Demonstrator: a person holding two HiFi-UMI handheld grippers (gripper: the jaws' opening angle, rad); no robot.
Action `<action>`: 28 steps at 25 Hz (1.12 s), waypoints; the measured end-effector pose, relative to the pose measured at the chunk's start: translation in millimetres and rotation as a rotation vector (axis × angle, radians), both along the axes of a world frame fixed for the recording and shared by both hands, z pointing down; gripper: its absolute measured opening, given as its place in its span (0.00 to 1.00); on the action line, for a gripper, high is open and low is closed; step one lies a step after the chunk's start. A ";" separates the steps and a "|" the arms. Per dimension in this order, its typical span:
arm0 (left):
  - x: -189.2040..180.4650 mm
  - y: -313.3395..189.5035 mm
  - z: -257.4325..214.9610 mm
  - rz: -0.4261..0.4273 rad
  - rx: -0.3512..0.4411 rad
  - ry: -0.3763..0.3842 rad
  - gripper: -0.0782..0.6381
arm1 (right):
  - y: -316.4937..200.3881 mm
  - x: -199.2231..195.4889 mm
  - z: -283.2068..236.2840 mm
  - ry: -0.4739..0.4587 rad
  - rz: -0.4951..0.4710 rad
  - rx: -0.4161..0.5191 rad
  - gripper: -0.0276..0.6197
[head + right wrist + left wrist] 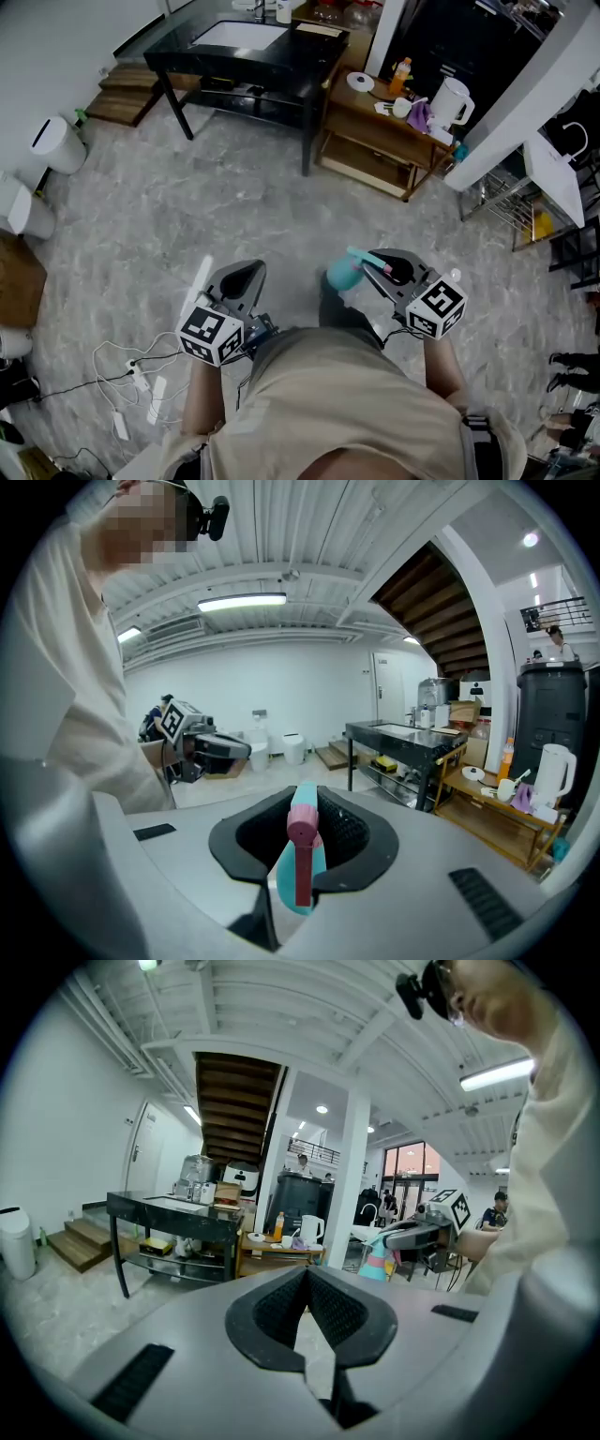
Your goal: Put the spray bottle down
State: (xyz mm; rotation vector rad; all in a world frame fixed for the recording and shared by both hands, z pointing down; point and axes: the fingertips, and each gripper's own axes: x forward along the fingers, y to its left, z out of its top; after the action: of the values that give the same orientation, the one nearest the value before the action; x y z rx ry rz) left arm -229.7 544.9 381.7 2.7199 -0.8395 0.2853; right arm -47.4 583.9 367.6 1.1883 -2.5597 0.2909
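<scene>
Head view: the right gripper (382, 267) carries the teal spray bottle (343, 272) in mid-air above the floor (281, 206), well apart from any worktop. Left gripper view: the left gripper (307, 1283) has its jaws clenched on nothing. Right gripper view: the jaws grasp the bottle near its pink head, so it may pivot, slip and fall.

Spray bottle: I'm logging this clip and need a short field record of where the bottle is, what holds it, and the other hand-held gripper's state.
object: teal spray bottle, pink head
position: in the air, above the floor
held by: right hand-held gripper, jaws closed on it
other gripper: left hand-held gripper, shut, nothing between its jaws
set down: not yet
surfaces ahead: black table; wooden side table
</scene>
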 end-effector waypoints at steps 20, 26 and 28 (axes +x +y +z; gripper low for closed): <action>102.5 -126.5 -0.8 -0.074 -0.052 -0.093 0.12 | -138.0 101.2 24.3 -0.050 -0.108 -0.078 0.16; 128.2 -154.8 -0.1 -0.088 -0.059 -0.110 0.12 | -168.5 128.0 28.6 -0.066 -0.116 -0.087 0.16; 137.8 -163.7 0.4 -0.088 -0.061 -0.115 0.12 | -176.5 137.2 30.5 -0.070 -0.118 -0.090 0.16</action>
State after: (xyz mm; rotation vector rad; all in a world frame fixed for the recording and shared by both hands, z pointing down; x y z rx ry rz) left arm -91.9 381.2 382.0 2.6225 -0.9619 0.4443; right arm 89.8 407.3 398.1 1.0082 -2.6336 0.4221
